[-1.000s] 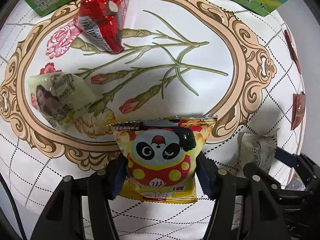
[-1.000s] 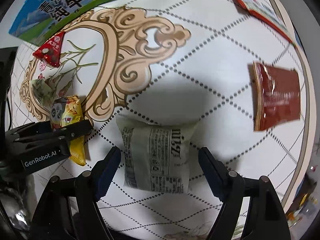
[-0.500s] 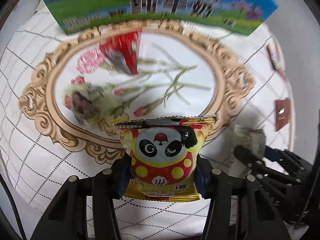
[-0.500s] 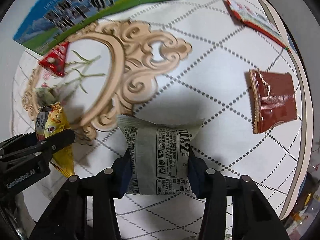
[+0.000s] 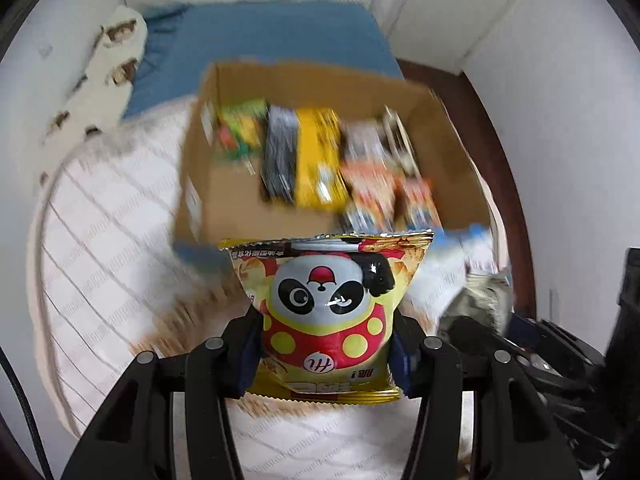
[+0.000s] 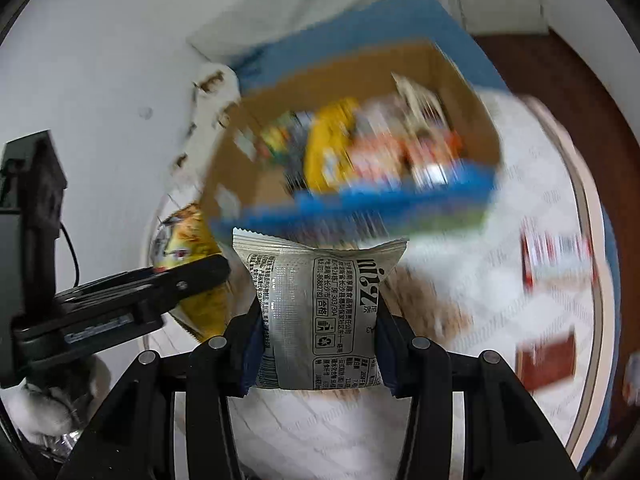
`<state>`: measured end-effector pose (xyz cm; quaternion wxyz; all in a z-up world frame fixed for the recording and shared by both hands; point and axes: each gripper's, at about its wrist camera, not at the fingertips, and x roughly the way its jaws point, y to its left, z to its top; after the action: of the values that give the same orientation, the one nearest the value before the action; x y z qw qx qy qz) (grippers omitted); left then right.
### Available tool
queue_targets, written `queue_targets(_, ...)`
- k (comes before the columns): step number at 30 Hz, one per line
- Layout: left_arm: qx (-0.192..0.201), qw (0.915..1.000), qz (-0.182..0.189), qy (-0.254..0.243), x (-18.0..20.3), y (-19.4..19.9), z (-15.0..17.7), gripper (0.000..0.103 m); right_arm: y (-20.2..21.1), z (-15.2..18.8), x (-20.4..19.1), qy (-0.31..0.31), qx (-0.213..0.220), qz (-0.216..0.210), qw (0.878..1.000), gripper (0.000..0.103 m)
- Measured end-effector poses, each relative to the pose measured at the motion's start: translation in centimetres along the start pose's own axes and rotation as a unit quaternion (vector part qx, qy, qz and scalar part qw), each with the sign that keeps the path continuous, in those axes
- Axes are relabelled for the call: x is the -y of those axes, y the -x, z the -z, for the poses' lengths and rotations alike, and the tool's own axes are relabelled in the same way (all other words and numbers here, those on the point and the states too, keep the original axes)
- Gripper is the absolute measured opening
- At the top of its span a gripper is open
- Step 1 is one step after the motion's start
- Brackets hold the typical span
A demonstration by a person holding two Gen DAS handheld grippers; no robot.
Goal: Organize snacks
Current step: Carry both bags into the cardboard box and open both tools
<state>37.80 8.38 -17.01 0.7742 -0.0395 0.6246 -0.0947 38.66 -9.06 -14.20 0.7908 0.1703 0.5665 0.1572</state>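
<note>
A: Why is each packet pinched low down?

B: So the tops stand clear. The left gripper has its fingers closed on the panda snack packet; the right gripper clamps the grey snack packet, both held above the tabletop.

A: And the cardboard box?

B: It sits ahead, open-topped, with blurred snacks lying packed inside, likely the destination for both.
</note>
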Motion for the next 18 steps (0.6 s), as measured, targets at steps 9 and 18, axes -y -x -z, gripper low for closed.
queue_targets(9,-0.075,0.9950,-0.036,0.054,-4.3,-7.1,-9.2,0.050,-8.4,-8.8,-2.0,0.002,-0.021,0.013,1.000,0.050)
queue_targets(18,-0.136,0.9879,-0.050,0.054,-5.2,-11.1,-10.0,0.051,-15.8,-9.4,-1.5,-0.005,-0.078,0.012,0.997,0.050)
